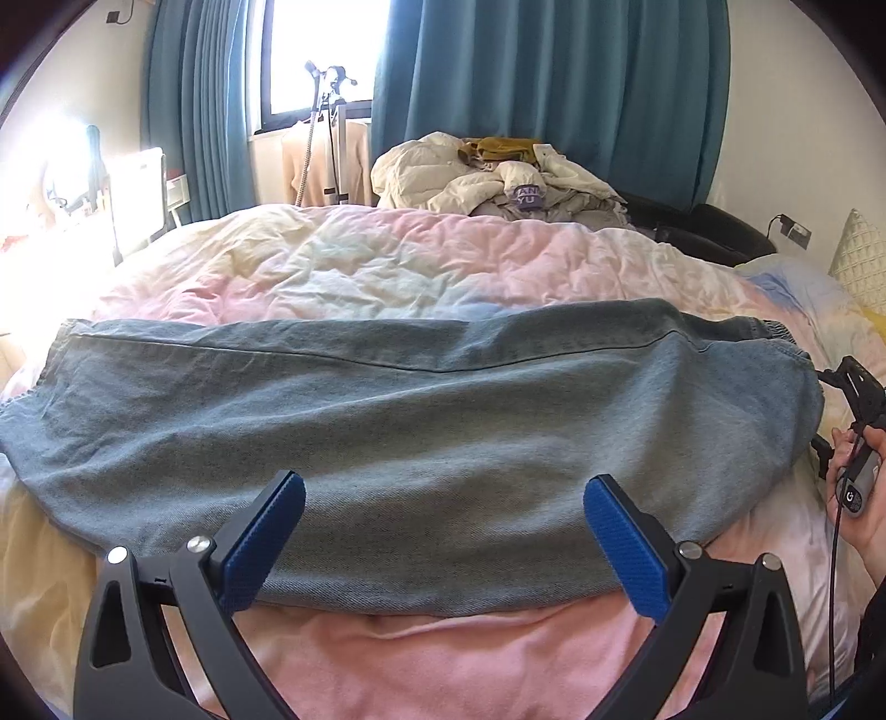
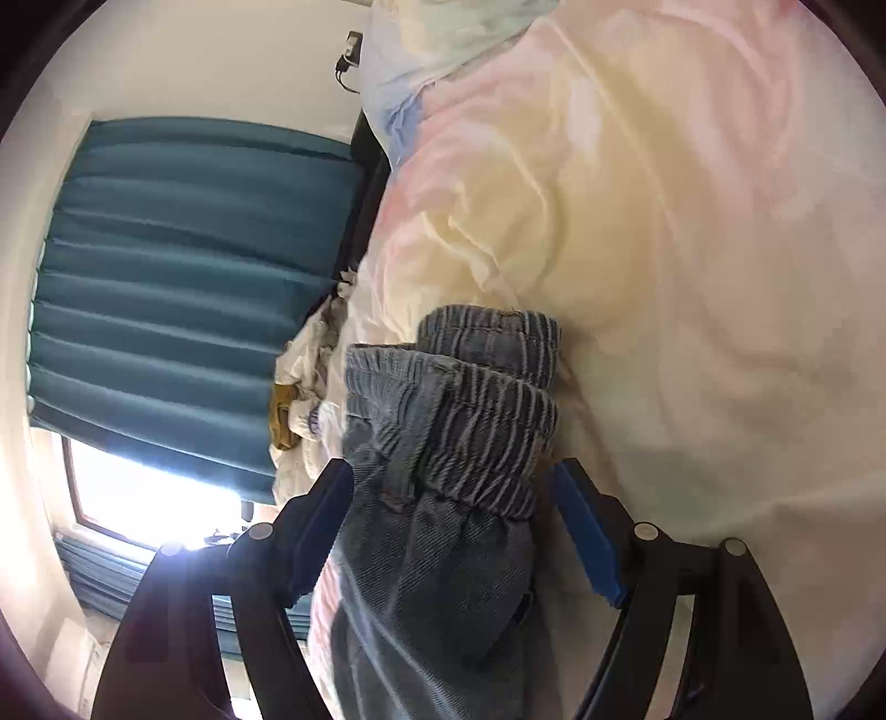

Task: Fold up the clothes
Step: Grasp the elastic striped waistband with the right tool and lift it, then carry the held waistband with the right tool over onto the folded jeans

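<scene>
So the left gripper point(image 1: 443, 545) sits wide apart over the folded blue-grey denim trousers point(image 1: 410, 443), gripping nothing. The right gripper point(image 2: 451, 531) straddles their gathered elastic waistband point(image 2: 470, 387), pads not pressing. Trousers lie across a rumpled pink-and-cream quilt point(image 1: 360, 266); behind it, teal pleated curtains point(image 1: 554, 83), a bright window point(image 1: 326, 50) and a heap of pale clothes point(image 1: 498, 171).

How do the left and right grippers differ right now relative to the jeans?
The left gripper hovers over the flat middle of the jeans, nothing between its pads; the right gripper straddles the bunched elastic waistband at the jeans' end. The left views the bed upright; the right's view is rolled sideways. Both stand wide open, with blue pads.
</scene>
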Tool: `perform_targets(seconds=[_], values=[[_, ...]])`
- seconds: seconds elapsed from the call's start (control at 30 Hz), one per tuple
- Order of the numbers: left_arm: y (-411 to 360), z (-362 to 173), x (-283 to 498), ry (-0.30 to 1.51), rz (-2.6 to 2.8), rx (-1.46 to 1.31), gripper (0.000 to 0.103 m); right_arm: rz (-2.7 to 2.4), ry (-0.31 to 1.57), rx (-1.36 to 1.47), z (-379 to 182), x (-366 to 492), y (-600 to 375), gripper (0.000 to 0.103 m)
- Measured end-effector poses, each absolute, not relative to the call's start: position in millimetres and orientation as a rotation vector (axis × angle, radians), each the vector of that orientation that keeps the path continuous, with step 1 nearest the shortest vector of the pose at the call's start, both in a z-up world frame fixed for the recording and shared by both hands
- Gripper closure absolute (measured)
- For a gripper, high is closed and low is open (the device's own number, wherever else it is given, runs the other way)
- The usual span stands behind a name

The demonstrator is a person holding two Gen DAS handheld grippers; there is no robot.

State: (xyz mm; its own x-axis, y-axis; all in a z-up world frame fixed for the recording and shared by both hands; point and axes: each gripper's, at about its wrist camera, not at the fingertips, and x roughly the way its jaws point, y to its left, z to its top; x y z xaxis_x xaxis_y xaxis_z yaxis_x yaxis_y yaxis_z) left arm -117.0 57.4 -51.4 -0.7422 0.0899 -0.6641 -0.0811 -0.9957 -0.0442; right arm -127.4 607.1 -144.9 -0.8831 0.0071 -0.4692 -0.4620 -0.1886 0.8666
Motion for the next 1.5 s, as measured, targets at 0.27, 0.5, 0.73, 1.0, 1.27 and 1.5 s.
perform_targets(seconds=[0.27, 0.5, 0.73, 1.0, 1.27, 1.5], values=[[56.0, -72.3, -133.0, 0.057, 2.853, -1.196, 0.001, 2.259, 1.380, -0.674, -124.7, -147.5, 595.2, 0.045], [47.2, -97.9, -148.3, 0.025, 2.833, -1.345, 0.001, 2.374, 1.164, -0.550, -69.7, -140.2, 576.3, 0.073], [48.8, -107.3, -152.3, 0.058, 2.827, -1.372, 0.001, 2.259, 1.184, -0.577, -95.1, -133.4, 600.2, 0.075], [50.0, -114.9, -157.5, 0.072, 2.811, -1.425, 0.001, 2.277, 1.043, -0.613, -94.8, -137.9, 590.1, 0.074], [33.8, -71.2, -145.3, 0.070, 2.896, -1.303, 0.001, 2.475, 0.736, -0.458, -17.2, -137.5, 517.9, 0.074], [18.7, -12.5, -126.2, 0.216, 3.034, -1.033, 0.001, 2.651, 0.544, -0.347, 43.5, -131.7, 417.7, 0.074]])
